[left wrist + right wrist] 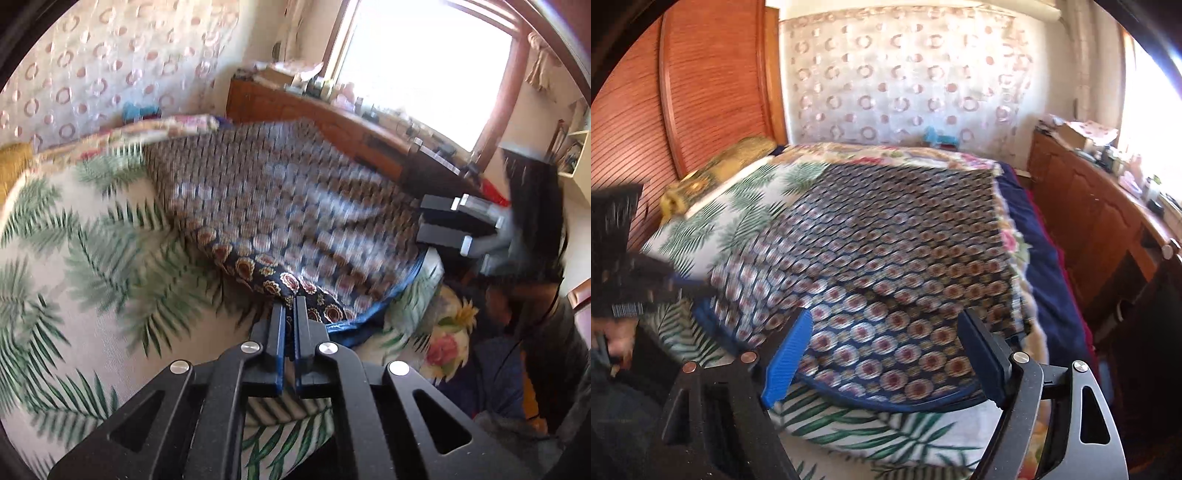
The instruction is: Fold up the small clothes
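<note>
We see a patterned cloth (886, 258) with round motifs and a blue hem, spread on a bed (849, 435) whose sheet has green palm leaves. The left gripper (290, 306) has its jaws closed together on the near edge of the cloth, which is pinched between them. The right gripper (886, 354) has its jaws wide apart over the near hem at the other side; the pads (786, 358) do not press on anything. The pictures are blurred.
</note>
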A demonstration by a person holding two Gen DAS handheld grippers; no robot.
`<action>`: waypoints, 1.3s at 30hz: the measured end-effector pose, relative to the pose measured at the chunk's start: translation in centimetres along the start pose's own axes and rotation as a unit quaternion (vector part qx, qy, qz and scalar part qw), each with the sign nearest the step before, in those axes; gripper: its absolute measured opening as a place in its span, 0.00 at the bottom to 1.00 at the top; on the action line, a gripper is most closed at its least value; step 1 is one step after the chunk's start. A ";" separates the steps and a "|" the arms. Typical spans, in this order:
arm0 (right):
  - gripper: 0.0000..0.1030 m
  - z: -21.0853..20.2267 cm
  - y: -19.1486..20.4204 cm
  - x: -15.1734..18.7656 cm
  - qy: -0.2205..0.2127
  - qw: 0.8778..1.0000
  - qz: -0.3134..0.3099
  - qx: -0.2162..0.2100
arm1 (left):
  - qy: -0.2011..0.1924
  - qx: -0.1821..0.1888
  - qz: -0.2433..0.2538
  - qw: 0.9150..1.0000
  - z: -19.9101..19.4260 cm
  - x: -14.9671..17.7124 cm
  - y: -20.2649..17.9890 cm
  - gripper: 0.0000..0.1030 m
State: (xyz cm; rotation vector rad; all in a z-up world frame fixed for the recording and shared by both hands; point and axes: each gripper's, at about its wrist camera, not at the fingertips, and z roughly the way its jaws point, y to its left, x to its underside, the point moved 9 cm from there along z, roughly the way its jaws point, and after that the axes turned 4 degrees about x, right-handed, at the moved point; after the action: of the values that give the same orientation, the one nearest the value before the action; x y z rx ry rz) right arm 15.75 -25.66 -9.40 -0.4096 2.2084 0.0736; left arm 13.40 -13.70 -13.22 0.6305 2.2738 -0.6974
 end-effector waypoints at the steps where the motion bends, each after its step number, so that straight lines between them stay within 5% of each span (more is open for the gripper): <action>1: 0.80 0.1 0.5 0.4 0.007 1.000 -0.006 -0.009 | -0.010 0.000 0.005 1.000 -0.5 -0.9 -0.3 0.04; 9: 0.80 0.2 1.4 1.9 0.030 0.998 -0.034 -0.039 | -0.054 0.000 0.014 0.998 -1.9 -5.6 -0.5 0.04; 17: 0.79 4.3 -2.1 2.3 0.065 0.997 -0.044 0.000 | -0.074 -0.002 0.006 0.997 -2.4 -7.2 0.1 0.04; 18: 0.77 4.7 -3.0 1.8 0.067 0.997 -0.044 0.004 | -0.075 -0.002 0.002 0.997 -2.5 -7.1 0.4 0.04; 21: 0.48 5.1 -4.5 0.2 0.068 0.996 -0.050 0.012 | -0.081 -0.003 -0.008 0.997 -2.7 -7.3 1.1 0.04; 23: 0.19 5.1 -5.0 -0.6 0.068 0.995 -0.066 0.013 | -0.085 -0.003 -0.012 0.996 -2.7 -7.6 1.7 0.04; 25: 0.12 4.7 -5.4 -2.0 0.057 0.995 -0.082 0.015 | -0.087 -0.007 -0.014 0.996 -2.5 -8.0 2.4 0.04; 39: 0.10 7.2 -7.3 -11.8 -0.040 0.998 -0.049 0.012 | -0.095 -0.058 -0.031 0.993 0.1 -13.3 9.4 0.04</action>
State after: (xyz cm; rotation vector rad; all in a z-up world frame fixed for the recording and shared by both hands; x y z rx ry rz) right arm 30.30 -28.00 -4.07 -0.4932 2.1056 0.0109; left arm 27.83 -10.06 -6.73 0.4206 2.1467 -0.6224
